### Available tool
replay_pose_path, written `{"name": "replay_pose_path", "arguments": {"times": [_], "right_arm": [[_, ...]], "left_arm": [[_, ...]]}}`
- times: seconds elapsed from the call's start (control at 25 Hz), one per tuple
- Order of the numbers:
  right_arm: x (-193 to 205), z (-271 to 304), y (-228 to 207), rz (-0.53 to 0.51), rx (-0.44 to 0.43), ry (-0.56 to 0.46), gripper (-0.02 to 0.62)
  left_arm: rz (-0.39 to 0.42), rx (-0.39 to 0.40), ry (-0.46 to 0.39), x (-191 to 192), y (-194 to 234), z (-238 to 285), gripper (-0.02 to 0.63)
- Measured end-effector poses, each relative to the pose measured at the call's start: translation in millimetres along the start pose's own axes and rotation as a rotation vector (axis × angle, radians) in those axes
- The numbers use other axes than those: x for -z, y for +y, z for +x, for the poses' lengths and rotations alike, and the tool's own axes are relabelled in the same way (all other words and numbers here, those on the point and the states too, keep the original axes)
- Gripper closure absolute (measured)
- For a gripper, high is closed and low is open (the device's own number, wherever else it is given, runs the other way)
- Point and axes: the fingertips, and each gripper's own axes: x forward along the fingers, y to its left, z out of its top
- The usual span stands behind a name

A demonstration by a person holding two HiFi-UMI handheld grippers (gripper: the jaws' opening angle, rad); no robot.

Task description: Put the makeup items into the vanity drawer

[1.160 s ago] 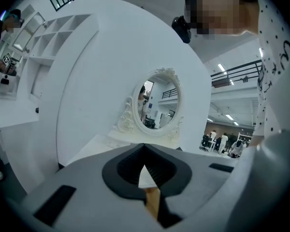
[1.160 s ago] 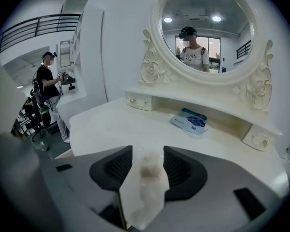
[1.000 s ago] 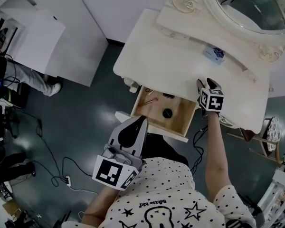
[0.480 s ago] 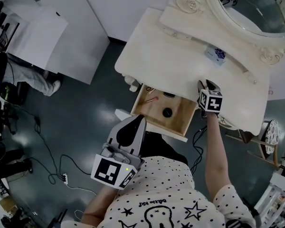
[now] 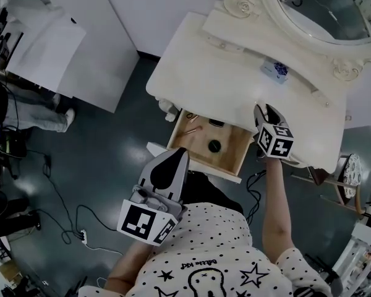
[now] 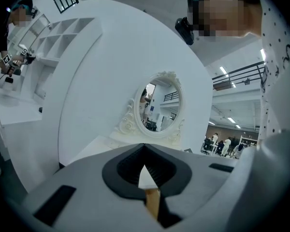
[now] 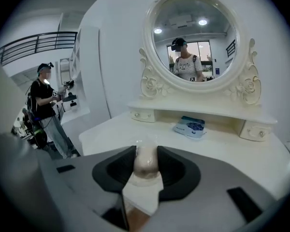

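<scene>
The vanity drawer (image 5: 240, 154) stands pulled out under the cream vanity top (image 5: 216, 73). In it lie a black round item (image 5: 214, 145), a pink stick (image 5: 193, 130) and a small dark item (image 5: 216, 123). My right gripper (image 5: 264, 111) hovers over the top's front edge, just right of the drawer. Its jaws are closing on a small beige rounded makeup item (image 7: 146, 161), and the pads touch both its sides. My left gripper (image 5: 182, 153) is held near my body in front of the drawer, tips together and nothing in them (image 6: 144, 146). A blue-and-white packet (image 7: 189, 126) lies under the mirror shelf (image 5: 276, 70).
An oval mirror (image 5: 321, 8) with an ornate frame rises behind the vanity. A white shelf unit (image 5: 43, 48) stands at the left, with a person's legs (image 5: 37, 110) beside it. Cables (image 5: 68, 209) run over the dark floor. A round stool (image 5: 353, 167) stands right of the vanity.
My right gripper has drifted slightly toward the vanity's front edge and its marker cube sits a little lower. The left gripper has stayed where it was.
</scene>
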Motion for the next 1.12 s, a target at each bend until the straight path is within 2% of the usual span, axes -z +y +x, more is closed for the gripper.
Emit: {"name": "replay_pose_path", "arguments": {"times": [0.32,0.48,0.72,0.88,1.12], "right_arm": [[-21.5,-65.7,47.7,0.056,-0.064,-0.141,0.453],[-36.0,-106.7,66.0,0.058,-0.068,-0.212,0.453],[-37.7,-161.3,77.8,0.063,-0.067,-0.301,0.453],[-28.0,-187.1,80.5,0.030,-0.056,-0.312,0.453],[-19.1,-214.2,95.6,0.065,-0.069,-0.334,0.453]], "left_arm": [[0.003,0.053,-0.018,-1.5,-9.8,-3.2,0.610],[-0.001,0.068,-0.018,1.8,-12.3,-6.6,0.609],[0.002,0.094,-0.015,6.5,-15.7,-7.8,0.611],[0.014,0.128,-0.029,3.4,-23.2,-3.6,0.611],[0.041,0.157,-0.029,7.4,-28.2,-0.9,0.610]]}}
